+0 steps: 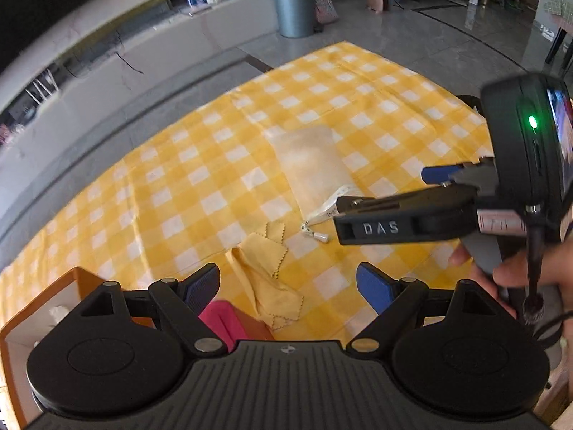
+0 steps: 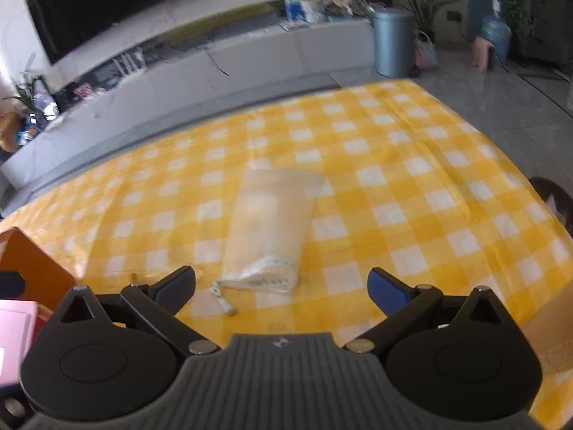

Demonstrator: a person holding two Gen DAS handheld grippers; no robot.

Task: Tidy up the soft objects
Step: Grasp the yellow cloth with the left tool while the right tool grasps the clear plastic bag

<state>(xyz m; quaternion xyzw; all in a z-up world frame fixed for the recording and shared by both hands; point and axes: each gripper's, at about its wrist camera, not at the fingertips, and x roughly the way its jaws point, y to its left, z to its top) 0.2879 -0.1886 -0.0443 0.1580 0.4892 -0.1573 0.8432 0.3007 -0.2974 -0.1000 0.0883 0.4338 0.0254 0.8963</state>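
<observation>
Though crumpled, zigzag-edged yellow cloth [image 1: 266,279]

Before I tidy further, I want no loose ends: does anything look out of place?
The yellow cloth lies crumpled, one end draped over the orange box's rim. The translucent pouch lies flat, its drawstring trailing loose.

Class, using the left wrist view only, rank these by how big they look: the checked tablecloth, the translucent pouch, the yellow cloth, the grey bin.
1. checked tablecloth
2. translucent pouch
3. yellow cloth: close to the pouch and nearer the camera, so unsure
4. grey bin: far away, so it only looks smallest
</observation>
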